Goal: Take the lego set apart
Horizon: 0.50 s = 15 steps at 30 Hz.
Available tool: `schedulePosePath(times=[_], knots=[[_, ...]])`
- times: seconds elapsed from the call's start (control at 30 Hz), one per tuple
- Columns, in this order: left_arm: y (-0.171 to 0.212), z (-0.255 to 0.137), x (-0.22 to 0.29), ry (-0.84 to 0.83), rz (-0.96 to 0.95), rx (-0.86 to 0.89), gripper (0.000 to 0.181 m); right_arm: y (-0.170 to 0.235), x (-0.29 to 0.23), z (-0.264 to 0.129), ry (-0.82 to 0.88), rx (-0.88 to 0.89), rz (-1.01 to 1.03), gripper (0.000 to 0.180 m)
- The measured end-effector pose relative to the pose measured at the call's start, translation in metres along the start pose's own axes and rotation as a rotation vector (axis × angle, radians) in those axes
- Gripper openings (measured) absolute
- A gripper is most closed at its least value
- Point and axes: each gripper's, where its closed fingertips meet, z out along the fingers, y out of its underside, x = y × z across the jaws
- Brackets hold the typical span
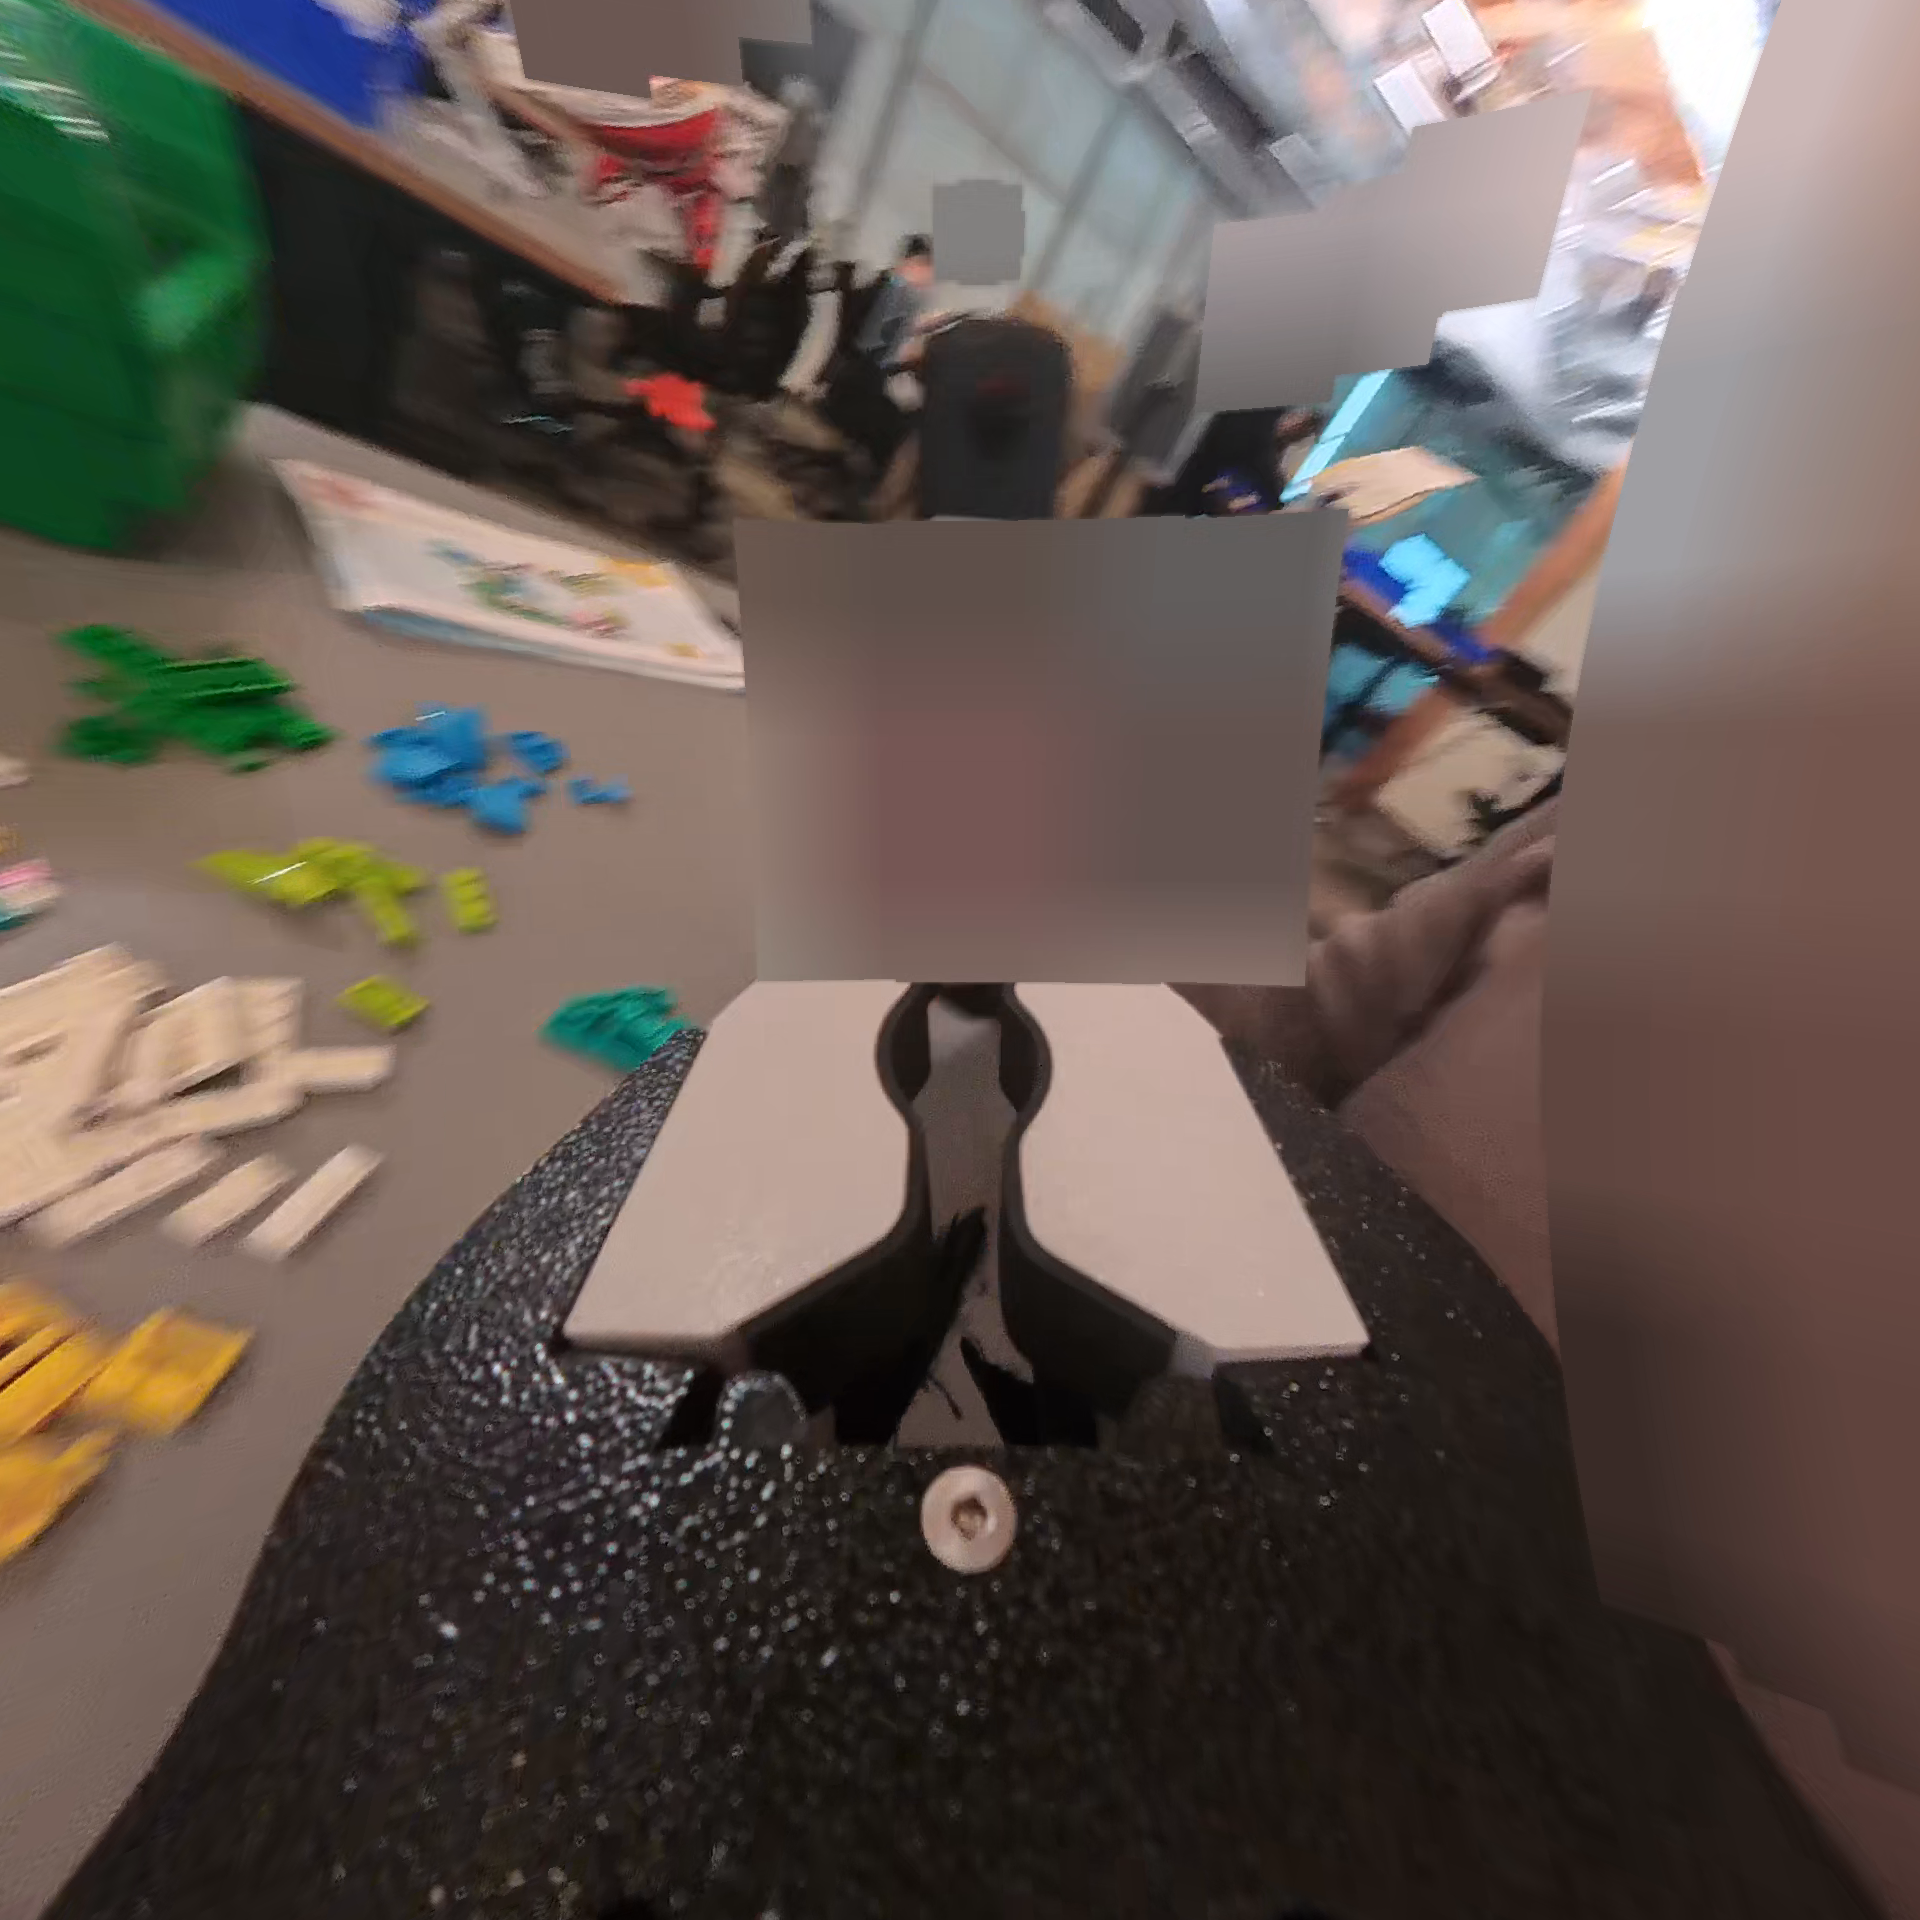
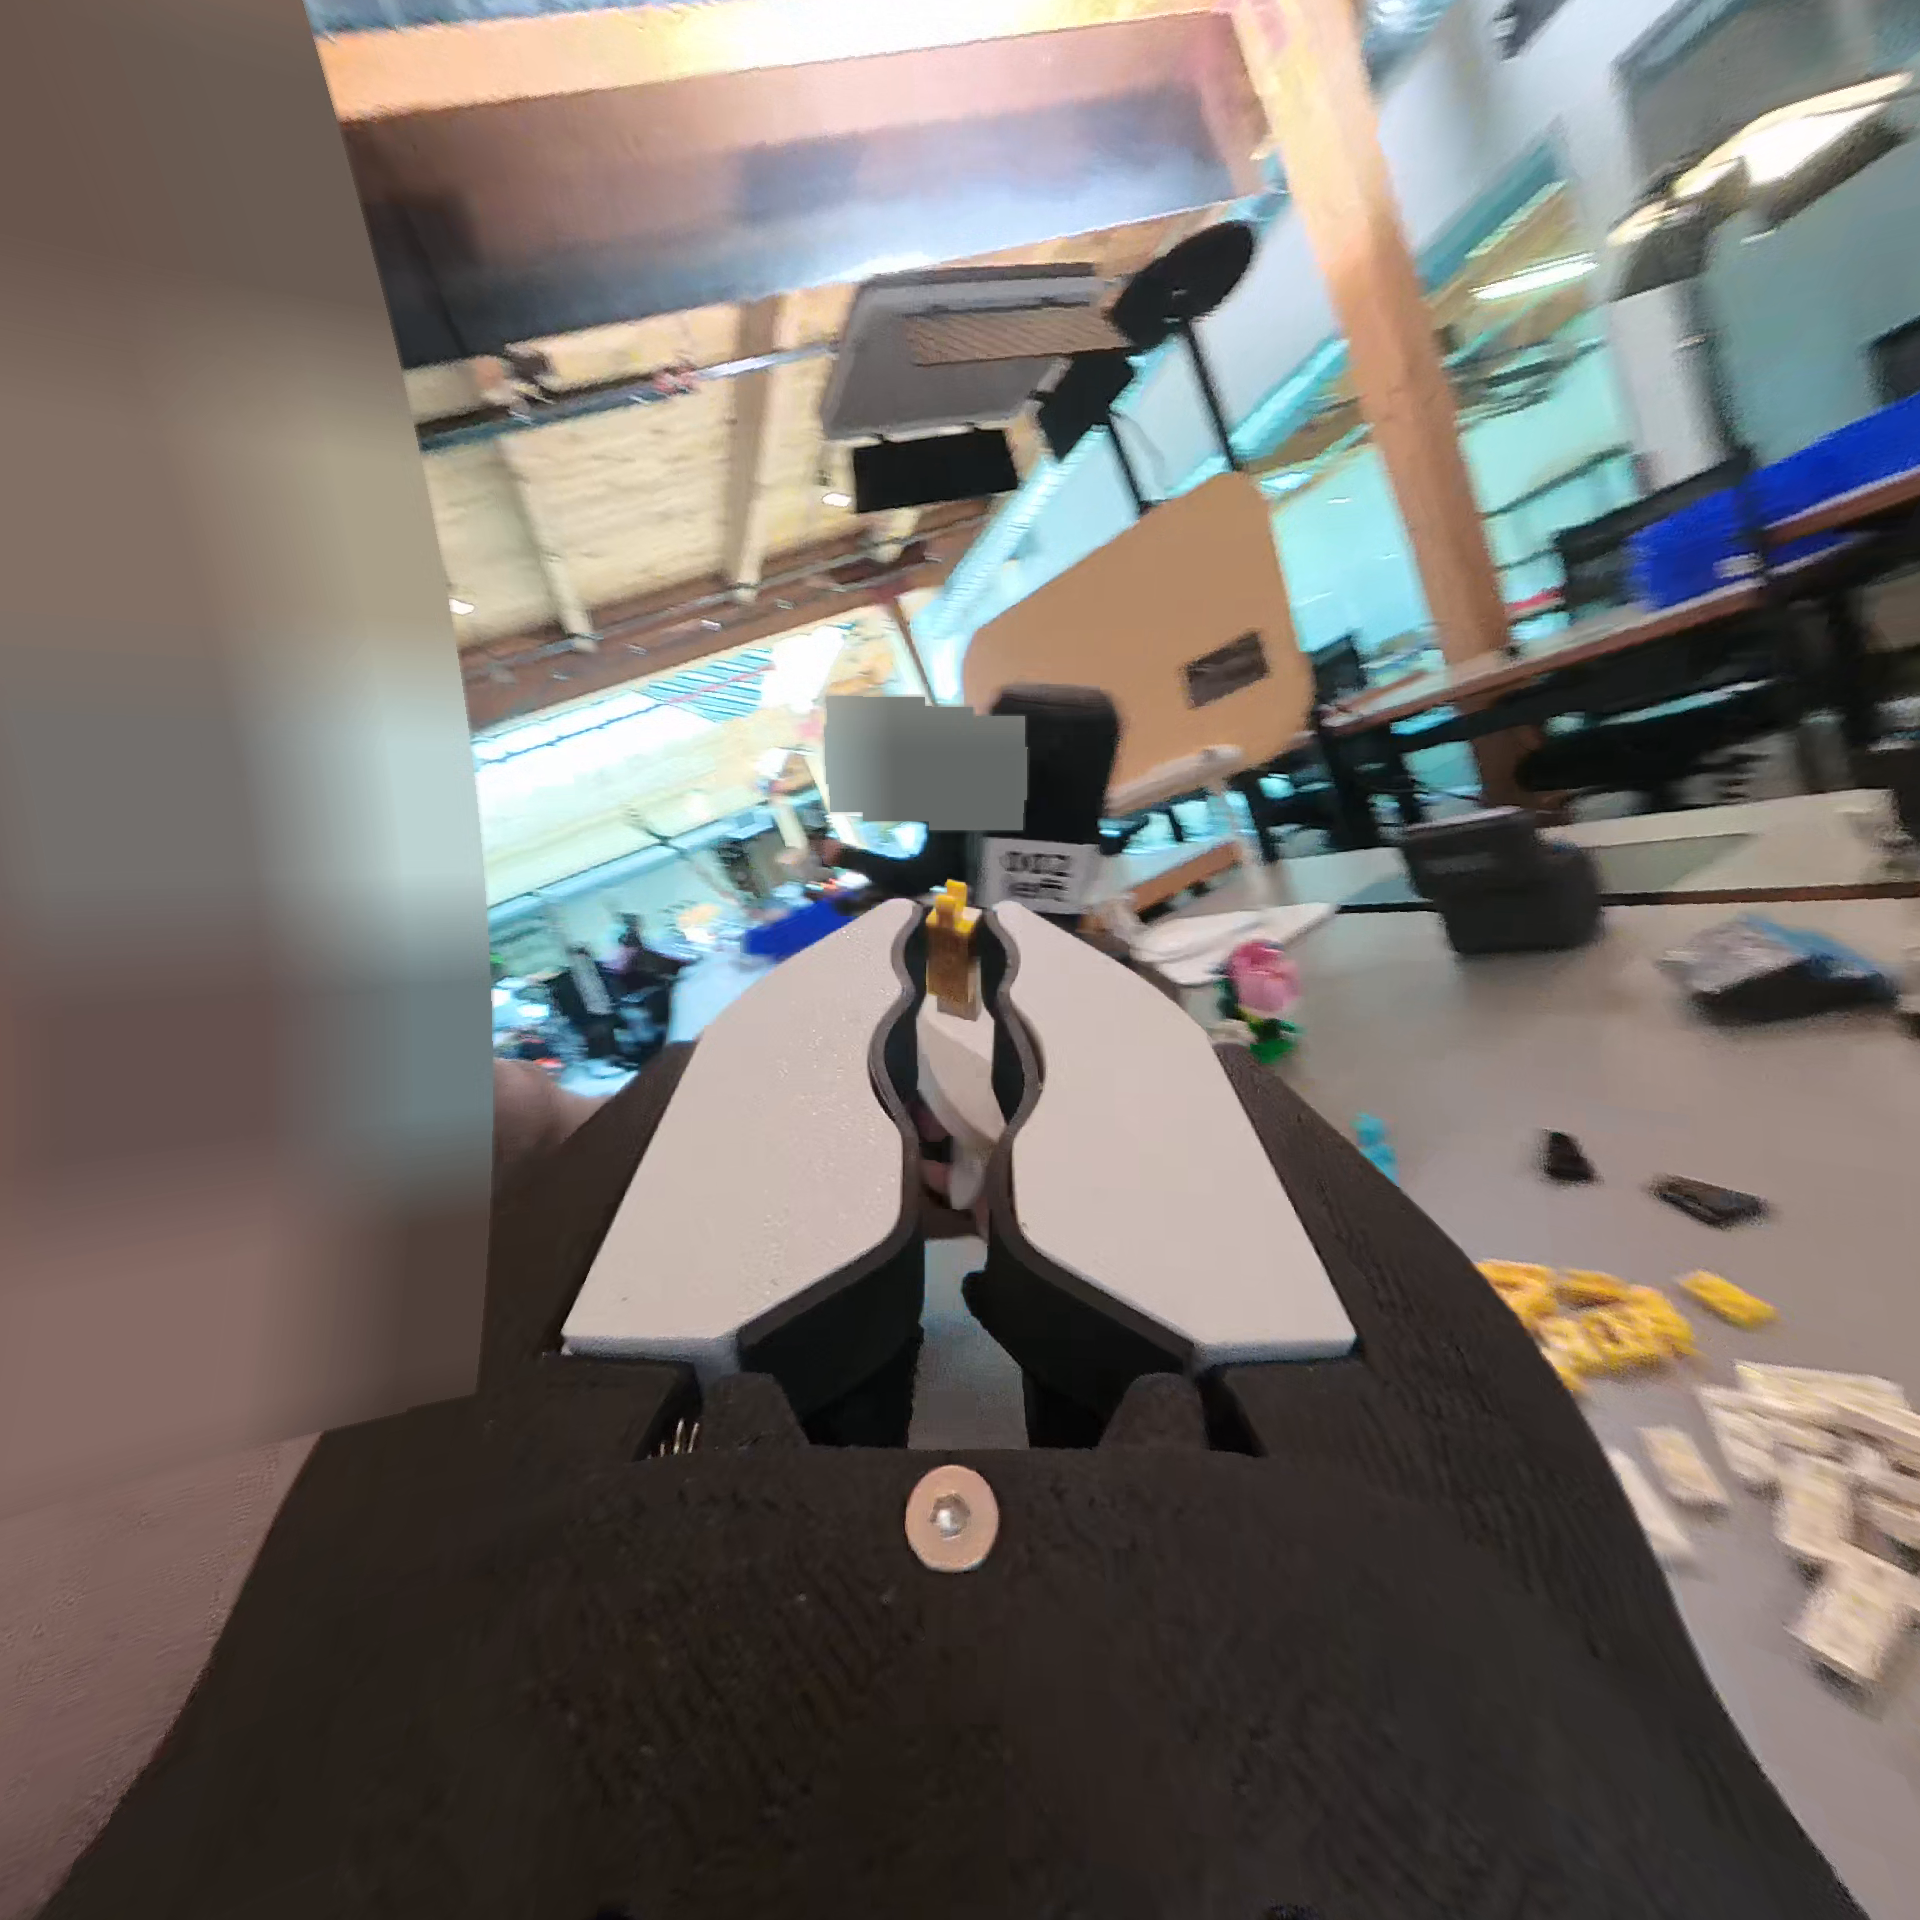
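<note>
Two grippers up off the grey bench (image 1: 644,831), both tilted toward the room rather than down at the work. Biggest things first: a green plastic bin (image 1: 104,291) sits at the bench's far left edge, a printed instruction booklet (image 1: 499,582) lies just beside it. Sorted piles of loose bricks cover the bench's left side: white plates (image 1: 156,1091), yellow pieces (image 1: 94,1382), dark green (image 1: 177,707), blue (image 1: 468,758), lime (image 1: 343,883), and a teal clump (image 1: 613,1023) close to the left gripper. Right wrist view shows a small pink-and-green flower build (image 2: 1262,997) standing on the bench right of the tool, and it looks like the remaining assembled bit. Right gripper (image 2: 954,971) is clamped on a small yellow lego piece (image 2: 951,961), long axis upright, poking out past the fingertips; something white and pink sits lower in the gap, can't identify it. Left gripper (image 1: 961,1003): jaws nearly together, tips masked by a blur patch, so I cannot tell whether it holds anything. Judgement: the yellow pile lies down-right of the right gripper, so that hand is nearer for a drop-off.
</note>
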Motion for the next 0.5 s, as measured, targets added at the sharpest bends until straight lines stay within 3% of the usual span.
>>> schedulePosePath(times=[0.03, 0.27, 0.37, 0.5], knots=[[0.006, -0.007, -0.006, -0.057, 0.022, -0.028, 0.007, 0.002, 0.006, -0.001, 0.056, -0.018, -0.027, 0.007], [0.041, -0.066, -0.025, -0.359, 0.106, -0.116, 0.007, 0.069, 0.058, -0.025, 0.364, -0.522, -0.184, 0.008], [0.042, -0.086, -0.024, -0.431, 0.139, -0.074, 0.007, 0.072, 0.099, -0.05, 0.591, -0.733, -0.373, 0.008], [0.041, -0.095, -0.024, -0.441, 0.128, -0.009, 0.007, 0.06, 0.151, -0.066, 0.725, -0.755, -0.233, 0.007]])
